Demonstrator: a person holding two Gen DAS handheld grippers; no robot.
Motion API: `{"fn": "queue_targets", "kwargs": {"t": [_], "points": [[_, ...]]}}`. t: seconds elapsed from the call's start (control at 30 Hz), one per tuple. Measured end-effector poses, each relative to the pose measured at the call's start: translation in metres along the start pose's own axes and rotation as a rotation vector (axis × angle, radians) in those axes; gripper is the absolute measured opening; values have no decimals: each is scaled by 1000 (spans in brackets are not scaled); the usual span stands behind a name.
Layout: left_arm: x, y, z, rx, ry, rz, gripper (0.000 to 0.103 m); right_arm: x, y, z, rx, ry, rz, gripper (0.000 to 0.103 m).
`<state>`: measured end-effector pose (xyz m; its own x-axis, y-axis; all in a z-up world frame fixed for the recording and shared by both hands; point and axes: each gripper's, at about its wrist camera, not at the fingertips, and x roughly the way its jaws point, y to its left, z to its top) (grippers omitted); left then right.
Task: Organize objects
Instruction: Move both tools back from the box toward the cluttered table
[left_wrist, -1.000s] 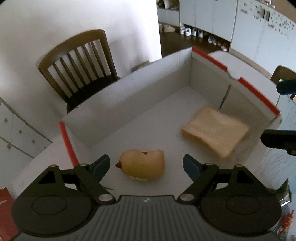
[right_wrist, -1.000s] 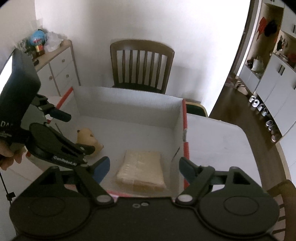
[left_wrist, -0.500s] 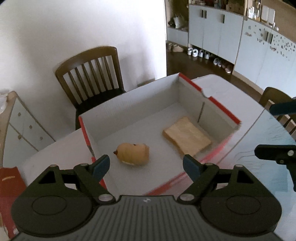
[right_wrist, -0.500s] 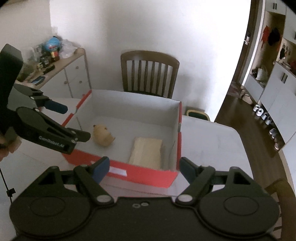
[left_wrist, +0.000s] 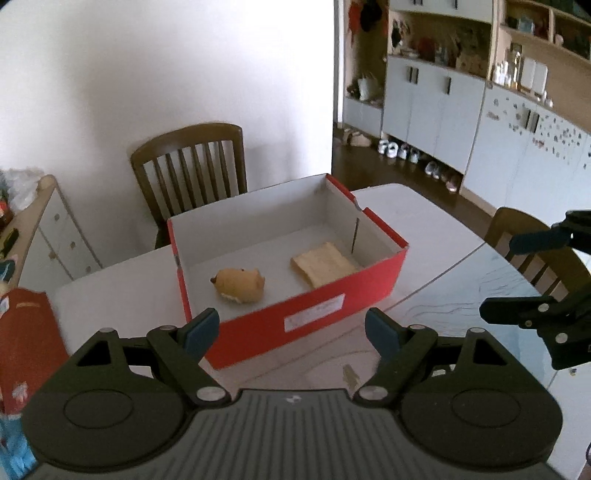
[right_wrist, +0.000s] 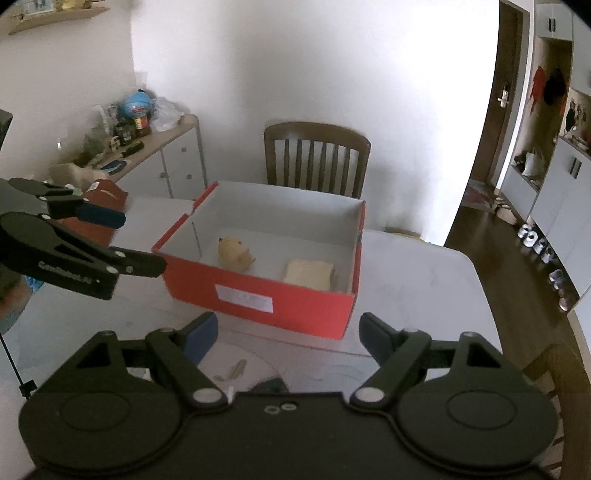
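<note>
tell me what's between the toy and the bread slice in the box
Nothing: bare white box floor separates the toy from the bread slice in both wrist views.

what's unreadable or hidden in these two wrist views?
- Label on the red box, right wrist view: print too small.
- Toast slice, right wrist view: lower part behind the box's front wall.
- Small scraps on the table, both views: too small to identify.

I am working in a home dining room: a white table (left_wrist: 406, 206) with wooden chairs (left_wrist: 192, 170), wall cupboards (left_wrist: 436, 110), shoes (left_wrist: 402, 151) lined along the floor, and a cluttered sideboard (right_wrist: 162, 155).
</note>
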<state>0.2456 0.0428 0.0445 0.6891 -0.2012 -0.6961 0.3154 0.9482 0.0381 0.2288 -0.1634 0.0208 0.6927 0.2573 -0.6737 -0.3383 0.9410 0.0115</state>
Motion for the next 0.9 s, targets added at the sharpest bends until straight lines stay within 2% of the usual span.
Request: {"fn": "queue_targets", "kwargs": {"t": [0.37, 0.73, 0.9], "points": [[-33, -18, -53, -57, -53, 23, 86, -24, 11, -46, 1, -20, 4, 85], [-39, -28, -122, -146, -11, 16, 86, -28, 17, -106, 64, 29, -19, 93], [-39, -32, -152, -181, 6, 29, 86, -25, 22, -131, 85, 75, -13, 93]]}}
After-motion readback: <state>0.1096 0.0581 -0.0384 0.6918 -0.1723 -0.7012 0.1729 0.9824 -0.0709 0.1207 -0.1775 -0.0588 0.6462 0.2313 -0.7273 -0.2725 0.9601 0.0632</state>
